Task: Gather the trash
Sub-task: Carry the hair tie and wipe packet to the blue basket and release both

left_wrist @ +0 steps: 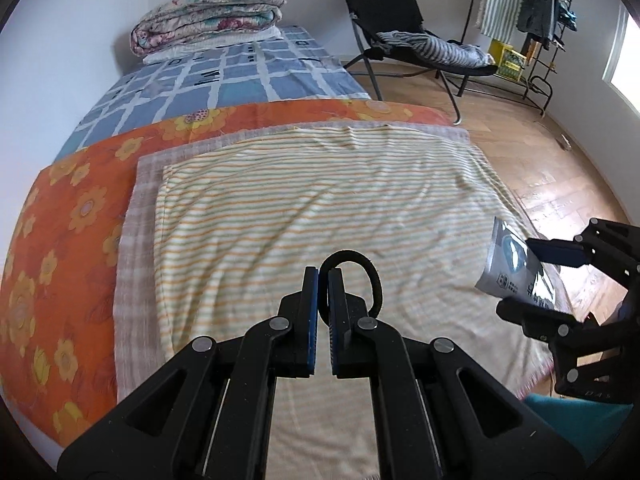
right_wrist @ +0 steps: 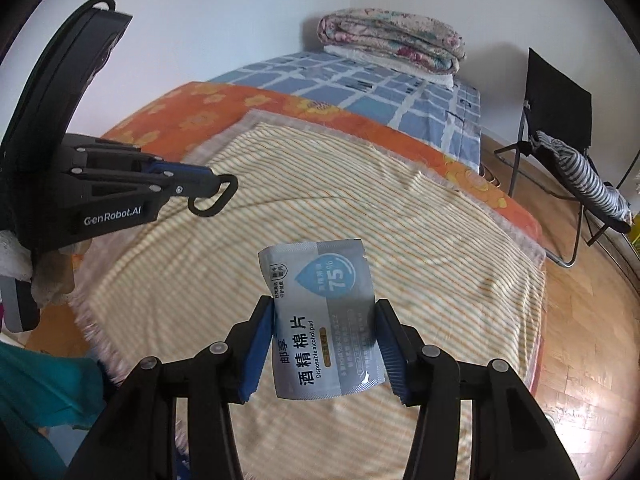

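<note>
Left wrist view: your left gripper [left_wrist: 323,280] is clenched on a black loop [left_wrist: 366,276], perhaps a hair tie; only a narrow slit shows between the blue pads. Part of the loop is hidden behind the right finger, so you see just the arc curving over and down its outer side. It hangs above the striped towel [left_wrist: 312,200] on the bed [left_wrist: 72,208]. To the right, at the frame edge, your right gripper [left_wrist: 516,280] is cut off; only its fingers and linkage show, grasping the wipe packet [left_wrist: 512,268] edge-on, so its print is hard to read here. A dark chair [left_wrist: 384,12] stands by the far wall, and the rack beyond it is too small to make out in detail.

In the right wrist view, your left gripper [right_wrist: 218,192] enters from the left, its body partly out of frame, with the loop [right_wrist: 214,198] dangling from its tip. At centre, your right gripper [right_wrist: 325,312] pinches the packet [right_wrist: 324,320] by its two side edges, held above the towel [right_wrist: 360,200]. The large "75%" and "Disposable alcohol pad" read clearly; the smaller print on its right half is blurred. The chair [right_wrist: 556,96] is at the far right.
</note>
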`<state>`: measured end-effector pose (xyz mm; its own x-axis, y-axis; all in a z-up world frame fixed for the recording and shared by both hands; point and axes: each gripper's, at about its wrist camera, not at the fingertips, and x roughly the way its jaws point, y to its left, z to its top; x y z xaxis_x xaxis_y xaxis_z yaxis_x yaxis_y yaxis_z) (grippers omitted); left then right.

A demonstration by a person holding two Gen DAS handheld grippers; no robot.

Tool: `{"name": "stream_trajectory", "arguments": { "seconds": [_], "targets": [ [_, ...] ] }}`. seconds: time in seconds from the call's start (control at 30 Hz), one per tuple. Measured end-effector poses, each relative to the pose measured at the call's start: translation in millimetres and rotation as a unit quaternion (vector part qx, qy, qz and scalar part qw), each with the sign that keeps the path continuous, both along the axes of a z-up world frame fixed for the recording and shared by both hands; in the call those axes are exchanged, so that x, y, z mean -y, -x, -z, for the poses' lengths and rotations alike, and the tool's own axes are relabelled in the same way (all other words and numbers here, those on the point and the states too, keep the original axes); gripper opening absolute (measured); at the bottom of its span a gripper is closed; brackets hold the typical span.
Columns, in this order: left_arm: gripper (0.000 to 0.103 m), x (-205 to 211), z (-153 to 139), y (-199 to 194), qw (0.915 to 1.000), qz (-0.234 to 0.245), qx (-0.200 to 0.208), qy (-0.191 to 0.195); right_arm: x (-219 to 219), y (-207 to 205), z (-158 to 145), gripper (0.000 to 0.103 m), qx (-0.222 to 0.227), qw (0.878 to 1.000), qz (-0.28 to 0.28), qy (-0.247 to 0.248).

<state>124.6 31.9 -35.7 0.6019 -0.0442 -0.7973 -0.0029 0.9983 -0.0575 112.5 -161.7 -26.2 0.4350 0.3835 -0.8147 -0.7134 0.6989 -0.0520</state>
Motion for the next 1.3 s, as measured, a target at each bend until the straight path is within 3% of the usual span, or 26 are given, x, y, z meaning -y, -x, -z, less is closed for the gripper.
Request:
{"name": "stream_trajectory", "arguments": {
  "seconds": [0.67,1.3],
  "targets": [
    [0.002,35,-5,133,0.9996,0.028,0.002,-0.009,47,110,-13,0.052,-0.002,0.999,0.024,-0.042],
    [0.002,76,61,210,0.9953,0.075,-0.057,-0.021,58,186,29,0.054,-0.033,0.999,0.014,-0.035]
  ]
}}
